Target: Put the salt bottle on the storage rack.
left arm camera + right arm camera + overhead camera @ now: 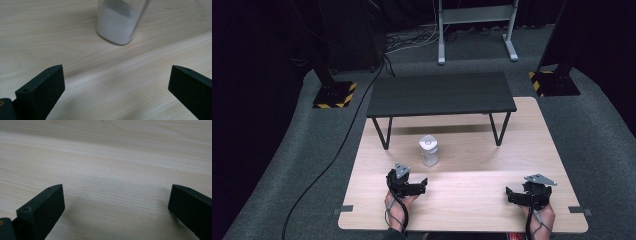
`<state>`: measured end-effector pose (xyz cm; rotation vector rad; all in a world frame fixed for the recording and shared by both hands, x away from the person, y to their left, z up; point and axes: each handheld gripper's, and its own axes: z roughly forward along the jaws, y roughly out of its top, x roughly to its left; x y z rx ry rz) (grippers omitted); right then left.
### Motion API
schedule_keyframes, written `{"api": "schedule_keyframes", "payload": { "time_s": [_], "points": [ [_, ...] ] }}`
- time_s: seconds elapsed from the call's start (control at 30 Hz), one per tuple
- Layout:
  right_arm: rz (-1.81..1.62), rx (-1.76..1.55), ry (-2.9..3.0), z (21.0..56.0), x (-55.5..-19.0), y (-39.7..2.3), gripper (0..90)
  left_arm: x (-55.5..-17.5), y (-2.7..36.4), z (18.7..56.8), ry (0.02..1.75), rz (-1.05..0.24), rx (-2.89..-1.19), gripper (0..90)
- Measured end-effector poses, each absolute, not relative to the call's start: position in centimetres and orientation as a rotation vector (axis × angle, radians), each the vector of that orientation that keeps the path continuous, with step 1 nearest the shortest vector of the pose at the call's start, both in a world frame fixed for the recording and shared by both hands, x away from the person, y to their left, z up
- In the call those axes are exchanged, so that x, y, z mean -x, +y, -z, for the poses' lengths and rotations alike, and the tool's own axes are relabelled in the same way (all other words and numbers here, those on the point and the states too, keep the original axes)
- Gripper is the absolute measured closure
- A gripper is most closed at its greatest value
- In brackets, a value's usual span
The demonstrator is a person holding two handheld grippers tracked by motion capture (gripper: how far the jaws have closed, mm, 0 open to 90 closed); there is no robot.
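A small clear shaker (pixel 429 150) with white powder and a pale cap stands upright on the wooden table (pixel 472 200), just in front of the low black shelf. In the left gripper view the shaker (pixel 118 23) is straight ahead, a short way beyond the wide-apart jaws, nothing between them. My left gripper (pixel 412 186) rests open near the table's front, just left and nearer than the shaker. My right gripper (pixel 522 192) sits open at the front right, over bare wood; in the right gripper view my right gripper (pixel 116 205) holds nothing.
A low black shelf (pixel 439 92) on thin metal legs spans the table's far half. Grey tape tabs (pixel 343 209) mark the front corners. Beyond the table lie grey carpet, a black cable (pixel 337 150), and stand bases with yellow-black stripes (pixel 334 95).
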<state>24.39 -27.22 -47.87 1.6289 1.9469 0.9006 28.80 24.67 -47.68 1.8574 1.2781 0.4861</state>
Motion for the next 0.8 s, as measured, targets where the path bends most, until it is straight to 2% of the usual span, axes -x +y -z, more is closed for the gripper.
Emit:
{"api": "schedule_keyframes", "payload": {
  "time_s": [0.8],
  "points": [
    [-0.909,-1.624,1.953,47.9,-24.4,-27.4,0.0,-34.8,22.4,47.4,1.18,-0.484,-1.887,0.0]
  ]
}}
